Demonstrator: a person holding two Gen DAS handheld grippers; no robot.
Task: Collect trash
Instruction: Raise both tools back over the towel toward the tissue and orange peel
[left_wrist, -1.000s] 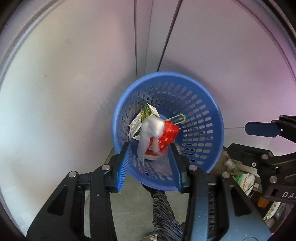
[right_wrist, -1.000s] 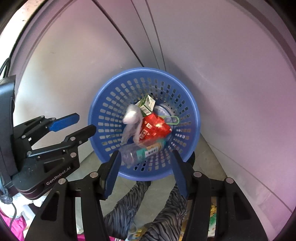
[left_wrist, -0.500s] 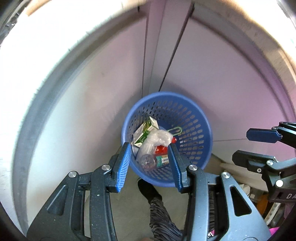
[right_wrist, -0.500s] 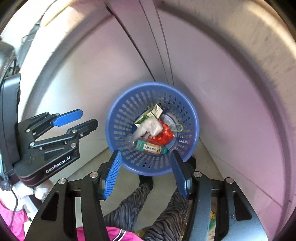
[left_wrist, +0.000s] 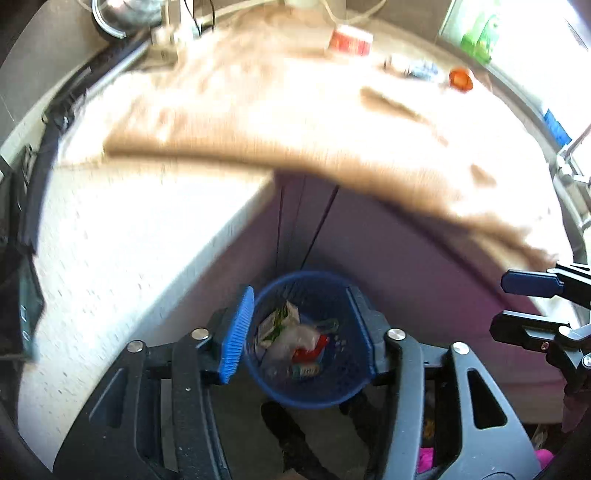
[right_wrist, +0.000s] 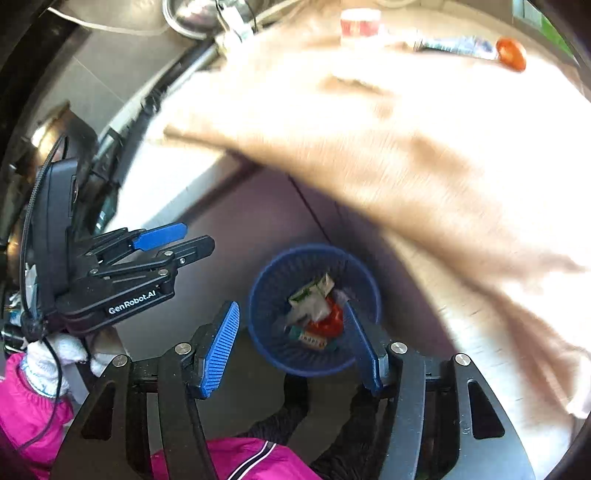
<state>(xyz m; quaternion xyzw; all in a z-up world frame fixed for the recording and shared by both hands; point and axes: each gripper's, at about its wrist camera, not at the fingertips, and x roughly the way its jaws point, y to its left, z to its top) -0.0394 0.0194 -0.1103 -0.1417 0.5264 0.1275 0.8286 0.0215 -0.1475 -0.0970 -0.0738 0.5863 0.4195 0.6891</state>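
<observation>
A blue perforated basket (left_wrist: 332, 384) stands on the floor below the counter and also shows in the right wrist view (right_wrist: 269, 295). It holds a green-white carton (left_wrist: 280, 317), white crumpled wrap (left_wrist: 295, 338), a red wrapper (left_wrist: 308, 352) and a small bottle (right_wrist: 312, 338). My left gripper (left_wrist: 301, 332) is open and empty, high above the basket. My right gripper (right_wrist: 291, 343) is open and empty too. Each gripper shows in the other's view, the right one (left_wrist: 532, 302) and the left one (right_wrist: 173, 243).
A counter with a tan cloth (left_wrist: 295, 110) spreads above. On its far side lie a red-white cup (left_wrist: 351, 38), an orange cap (left_wrist: 460, 78) and a crumpled wrapper (left_wrist: 417, 70). A metal bowl (right_wrist: 192, 14) sits at the back left. The person's legs are below.
Both grippers have risen well away from the basket, which now looks small. The countertop and its objects have come into view. Both stay open.
</observation>
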